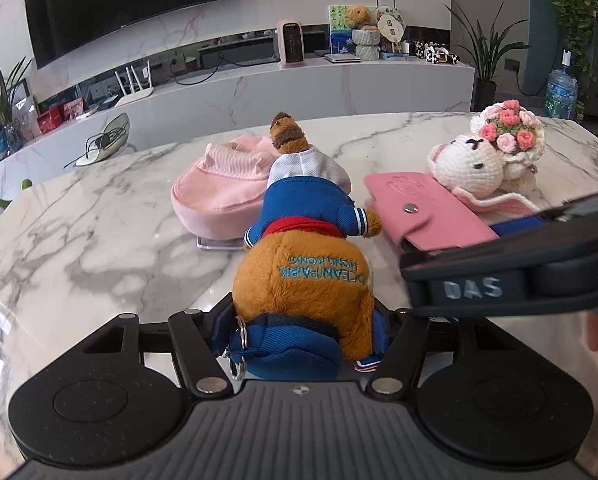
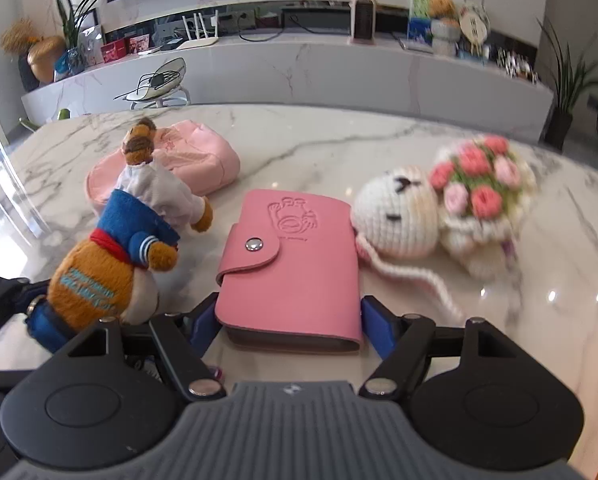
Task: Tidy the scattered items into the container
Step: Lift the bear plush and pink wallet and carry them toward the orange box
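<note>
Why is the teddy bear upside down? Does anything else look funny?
The bear is tipped head-down because the left gripper is shut on it, so its "Ocean Park" writing reads upside down. The crochet bunny lies on its side against the pink wallet, which sits between the right gripper's fingers. Nothing looks spilled or broken.

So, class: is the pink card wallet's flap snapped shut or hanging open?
Shut. The pink card wallet has its flap folded over the front, lying flat, with the silver snap showing at its tip.

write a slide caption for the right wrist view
Right gripper straddles the pink card holder on the marble table, plush bear held at left, crochet bunny at right.
</note>
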The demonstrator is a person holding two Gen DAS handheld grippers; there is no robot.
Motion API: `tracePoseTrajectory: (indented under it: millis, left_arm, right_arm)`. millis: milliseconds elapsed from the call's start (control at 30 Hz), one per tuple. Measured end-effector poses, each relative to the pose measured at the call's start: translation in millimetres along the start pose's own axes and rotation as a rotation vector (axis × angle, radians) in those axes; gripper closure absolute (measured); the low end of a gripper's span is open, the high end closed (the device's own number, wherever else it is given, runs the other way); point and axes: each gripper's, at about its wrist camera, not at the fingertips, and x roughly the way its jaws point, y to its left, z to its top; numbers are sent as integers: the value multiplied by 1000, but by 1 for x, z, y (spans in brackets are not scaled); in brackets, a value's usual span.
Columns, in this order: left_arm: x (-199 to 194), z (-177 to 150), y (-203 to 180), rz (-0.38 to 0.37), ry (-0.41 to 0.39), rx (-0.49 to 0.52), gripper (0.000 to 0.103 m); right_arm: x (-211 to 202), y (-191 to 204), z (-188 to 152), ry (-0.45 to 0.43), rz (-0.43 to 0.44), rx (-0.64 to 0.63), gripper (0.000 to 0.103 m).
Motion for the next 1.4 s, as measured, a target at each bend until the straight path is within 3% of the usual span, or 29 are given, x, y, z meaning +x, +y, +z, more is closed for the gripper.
tracePoseTrajectory:
  millis: [333,600,1067,1400]
  left_arm:
    - [-41,-7,-6,-20,30,-58,31]
    - [-93,-11,-25,-25,-3,-38,31]
    - [-172,3,-77,-58,-139,57,31]
    - [-204,17,-122,-78,-211,154,31]
  right_arm:
    - [-58,-16,-23,80,53,138,28]
    - [-119,-18,-43,61,73,179,29]
    - [-226,-43,-66,-95,52,245,29]
    - [-282,-75,-84,-205,21,312,29]
